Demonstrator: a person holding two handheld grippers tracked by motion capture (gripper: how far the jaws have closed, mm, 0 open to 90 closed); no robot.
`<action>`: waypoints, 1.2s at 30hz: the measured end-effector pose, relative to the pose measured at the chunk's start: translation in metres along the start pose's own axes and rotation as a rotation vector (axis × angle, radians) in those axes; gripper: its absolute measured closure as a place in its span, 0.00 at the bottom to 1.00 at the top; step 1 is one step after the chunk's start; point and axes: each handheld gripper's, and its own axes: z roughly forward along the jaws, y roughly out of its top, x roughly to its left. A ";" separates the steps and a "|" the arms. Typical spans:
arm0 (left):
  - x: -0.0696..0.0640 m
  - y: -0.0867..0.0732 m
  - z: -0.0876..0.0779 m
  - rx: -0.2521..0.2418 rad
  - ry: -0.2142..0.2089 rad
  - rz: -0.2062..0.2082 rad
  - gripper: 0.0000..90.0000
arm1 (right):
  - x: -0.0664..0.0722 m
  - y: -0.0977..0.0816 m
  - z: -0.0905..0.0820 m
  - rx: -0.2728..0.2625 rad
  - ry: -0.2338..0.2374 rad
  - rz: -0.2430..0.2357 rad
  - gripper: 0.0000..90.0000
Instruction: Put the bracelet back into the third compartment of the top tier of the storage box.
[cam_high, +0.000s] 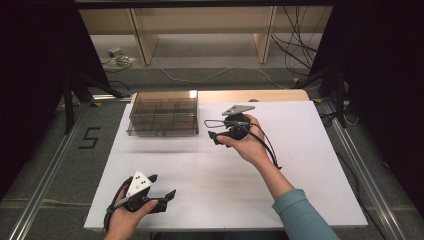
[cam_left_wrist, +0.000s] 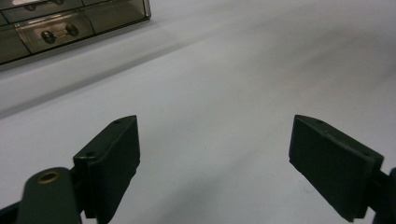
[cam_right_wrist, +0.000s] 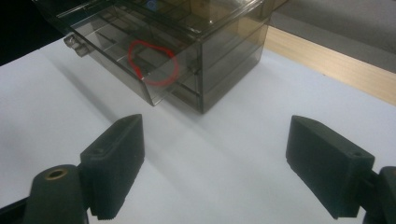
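A smoky see-through drawer box (cam_high: 162, 115) stands at the back left of the white table (cam_high: 225, 195). In the right gripper view a lower drawer (cam_right_wrist: 140, 70) of the box (cam_right_wrist: 219, 42) is pulled out a little, and a red loop (cam_right_wrist: 154, 63) lies inside it. My right gripper (cam_high: 214, 132) is held just right of the box and points at it; its jaws (cam_right_wrist: 215, 121) are open and empty. My left gripper (cam_high: 162, 186) rests near the front left edge, open (cam_left_wrist: 215, 123) with bare table between its jaws. The box (cam_left_wrist: 70, 23) sits far off at the top left of the left gripper view.
A pale wooden strip (cam_high: 250, 95) runs along the table's far edge behind the box. Metal rails (cam_high: 45, 190) flank the table on both sides. Beyond it stand wooden shelf legs (cam_high: 142, 45), with cables (cam_high: 295, 45) on the floor.
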 end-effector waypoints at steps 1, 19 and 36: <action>0.000 0.000 0.000 -0.001 0.000 -0.001 0.18 | -0.001 -0.001 -0.001 -0.002 0.001 -0.003 0.22; 0.000 0.000 -0.001 -0.003 0.005 0.000 0.18 | -0.004 -0.019 -0.017 0.001 -0.014 -0.003 0.23; 0.000 0.000 -0.001 -0.002 0.009 0.002 0.18 | -0.009 -0.040 -0.035 0.017 -0.023 -0.004 0.23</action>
